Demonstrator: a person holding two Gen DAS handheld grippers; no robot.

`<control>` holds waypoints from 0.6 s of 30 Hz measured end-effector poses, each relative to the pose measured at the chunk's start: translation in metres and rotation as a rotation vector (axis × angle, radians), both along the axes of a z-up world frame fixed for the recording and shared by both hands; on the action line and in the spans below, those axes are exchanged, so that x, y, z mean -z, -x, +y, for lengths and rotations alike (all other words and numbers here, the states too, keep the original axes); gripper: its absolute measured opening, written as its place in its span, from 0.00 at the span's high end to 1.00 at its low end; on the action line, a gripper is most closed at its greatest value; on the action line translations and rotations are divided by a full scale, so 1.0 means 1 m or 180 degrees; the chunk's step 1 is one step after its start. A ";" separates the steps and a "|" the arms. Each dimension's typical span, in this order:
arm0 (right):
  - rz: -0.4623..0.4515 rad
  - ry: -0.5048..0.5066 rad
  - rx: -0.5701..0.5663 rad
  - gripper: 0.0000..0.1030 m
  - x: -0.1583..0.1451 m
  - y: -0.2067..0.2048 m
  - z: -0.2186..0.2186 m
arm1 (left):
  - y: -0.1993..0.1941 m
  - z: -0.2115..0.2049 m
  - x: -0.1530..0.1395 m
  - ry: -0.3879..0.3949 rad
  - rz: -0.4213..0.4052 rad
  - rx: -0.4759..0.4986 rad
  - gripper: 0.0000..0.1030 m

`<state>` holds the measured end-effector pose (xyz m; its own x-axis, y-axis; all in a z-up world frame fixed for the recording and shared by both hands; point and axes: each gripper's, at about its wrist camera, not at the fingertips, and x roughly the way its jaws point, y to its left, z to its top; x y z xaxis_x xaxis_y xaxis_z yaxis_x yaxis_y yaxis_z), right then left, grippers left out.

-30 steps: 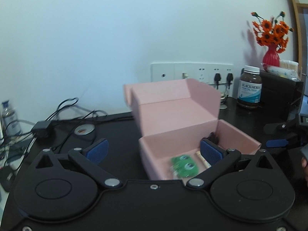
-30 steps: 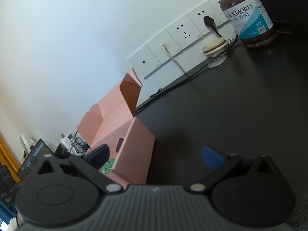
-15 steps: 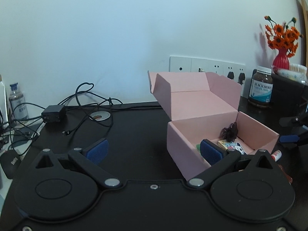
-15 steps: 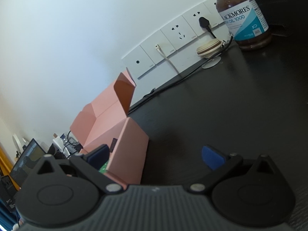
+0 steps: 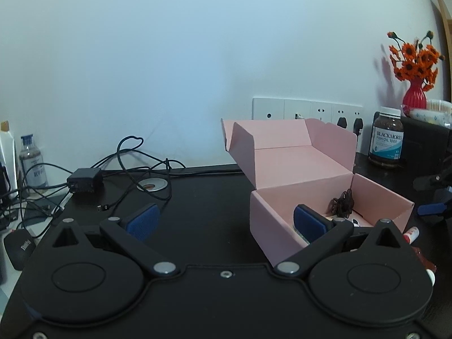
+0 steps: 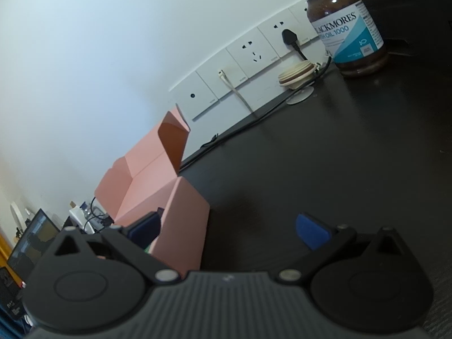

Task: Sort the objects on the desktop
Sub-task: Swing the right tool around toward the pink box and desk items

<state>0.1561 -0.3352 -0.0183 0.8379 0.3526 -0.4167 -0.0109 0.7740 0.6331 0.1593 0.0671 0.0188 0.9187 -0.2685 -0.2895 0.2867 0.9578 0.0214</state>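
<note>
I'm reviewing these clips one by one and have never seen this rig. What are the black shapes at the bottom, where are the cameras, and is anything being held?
Each picture comes from a camera mounted on a hand-held two-finger gripper, looking forward along its fingers. The black shapes are the gripper bodies; the blue pieces are finger pads. The left gripper and the right gripper are both open and hold nothing. On the dark desk stands an open pink box with small items inside, a fish oil bottle, and cables.

Pink cardboard box: lid folded back and open, set on the black desk. Held inside: a dark lacy item and a partly hidden printed item. White-capped tube: laid just outside the box's right wall.
</note>
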 end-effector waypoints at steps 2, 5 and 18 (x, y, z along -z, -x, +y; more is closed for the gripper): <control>0.0003 -0.0001 0.0040 0.01 0.000 0.001 -0.001 | 0.000 0.000 0.000 0.0008 0.0000 0.0001 0.00; 0.0007 0.0004 0.0062 0.01 0.000 0.001 -0.001 | -0.001 0.003 0.000 0.0057 0.0027 -0.0005 0.00; 0.0039 0.0277 0.0184 0.01 -0.007 0.002 0.008 | -0.003 0.010 0.001 0.0177 0.0074 -0.0042 0.00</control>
